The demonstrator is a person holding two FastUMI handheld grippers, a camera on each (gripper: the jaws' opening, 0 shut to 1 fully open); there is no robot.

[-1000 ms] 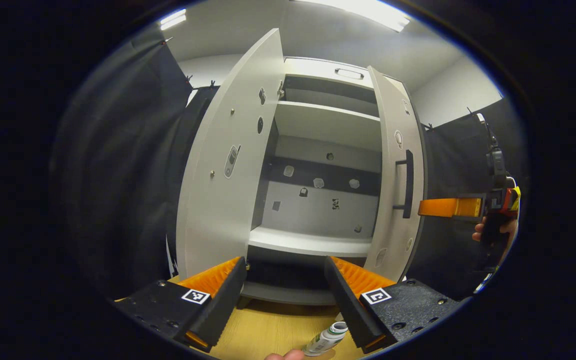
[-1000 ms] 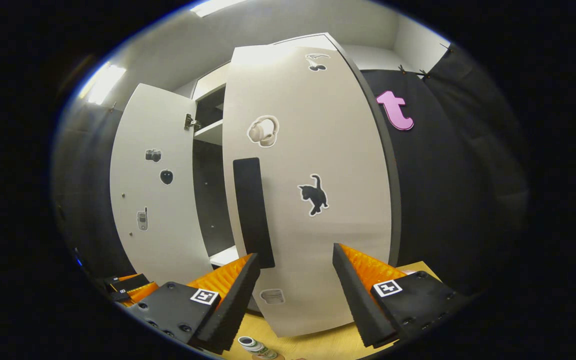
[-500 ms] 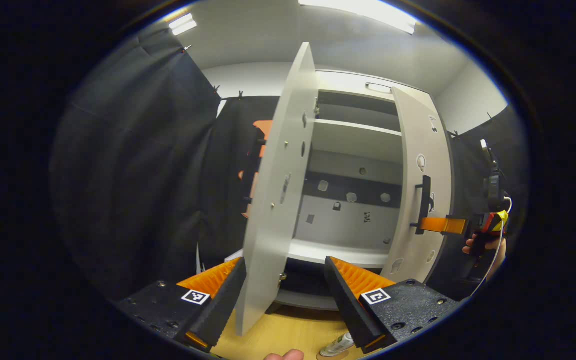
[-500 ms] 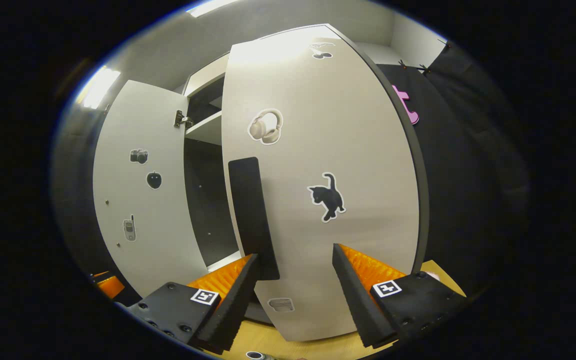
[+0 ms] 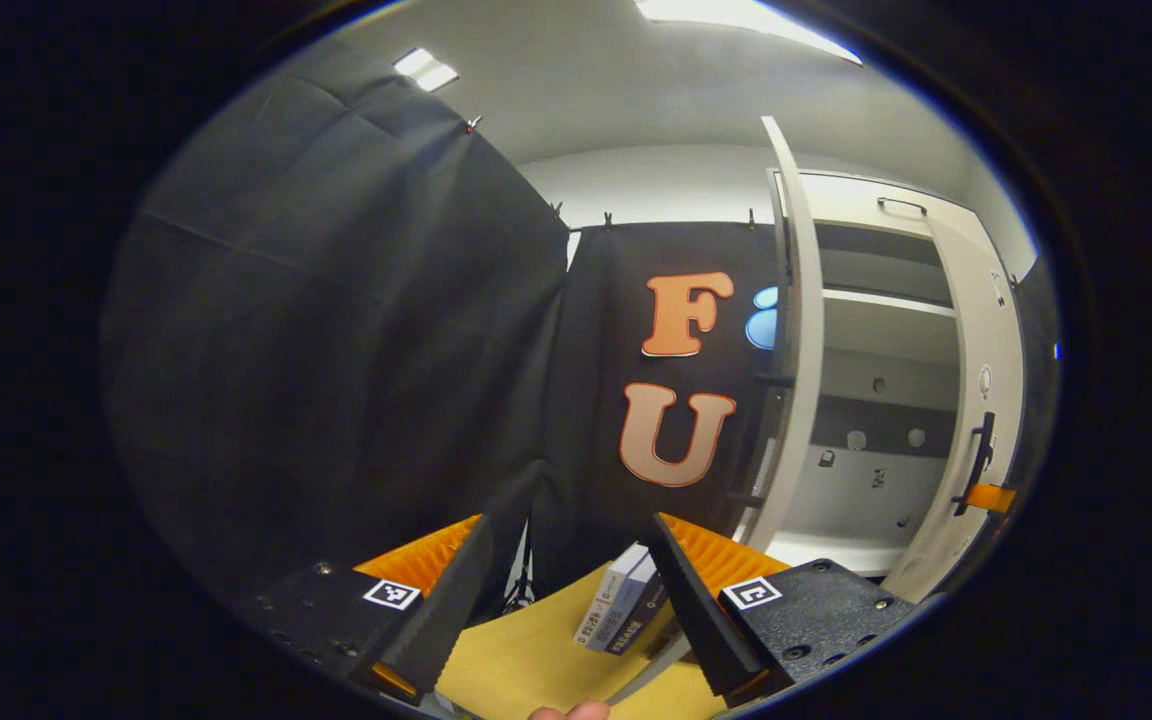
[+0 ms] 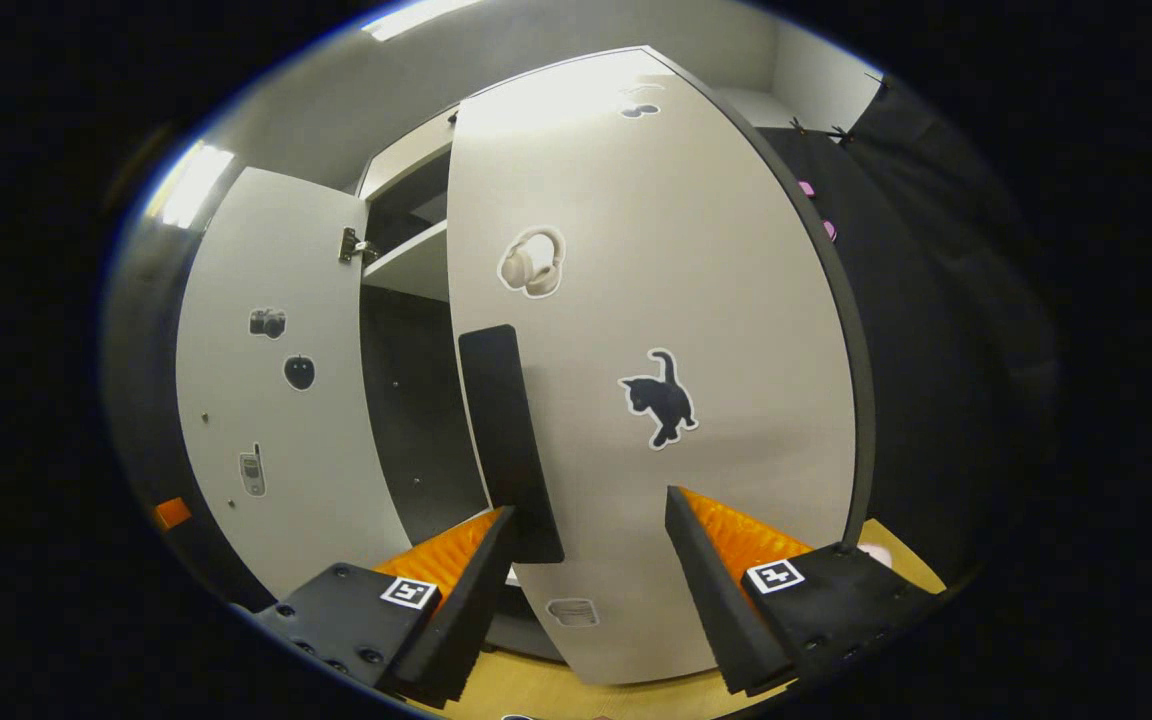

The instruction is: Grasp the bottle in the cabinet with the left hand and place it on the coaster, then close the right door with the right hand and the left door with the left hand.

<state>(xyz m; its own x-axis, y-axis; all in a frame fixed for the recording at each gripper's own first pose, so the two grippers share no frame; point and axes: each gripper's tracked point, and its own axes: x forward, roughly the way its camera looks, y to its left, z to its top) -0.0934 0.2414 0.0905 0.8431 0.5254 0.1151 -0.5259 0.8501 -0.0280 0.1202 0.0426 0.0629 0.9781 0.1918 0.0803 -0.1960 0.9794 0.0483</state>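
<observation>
Yellow wood-grain tabletop point(image 5: 526, 660) lay nearest, a small box point(image 5: 619, 600) standing on it. Left gripper point(image 5: 566, 590) gaped, unladen, aimed past the left door point(image 5: 798, 370), seen edge-on. Right gripper point(image 6: 584, 590) spread, unladen, against the right door point(image 6: 656, 330), matte laminate, flat black handle point(image 6: 508, 440). Risk: fingers skidding off the smooth panel, door left ajar. Bottle's whereabouts: couldn't tell.

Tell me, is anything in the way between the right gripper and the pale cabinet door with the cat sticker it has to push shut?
Nothing visible. The right gripper hangs open just in front of the pale right door, by its black vertical handle. The white left door stands swung aside, well apart from it.
</observation>
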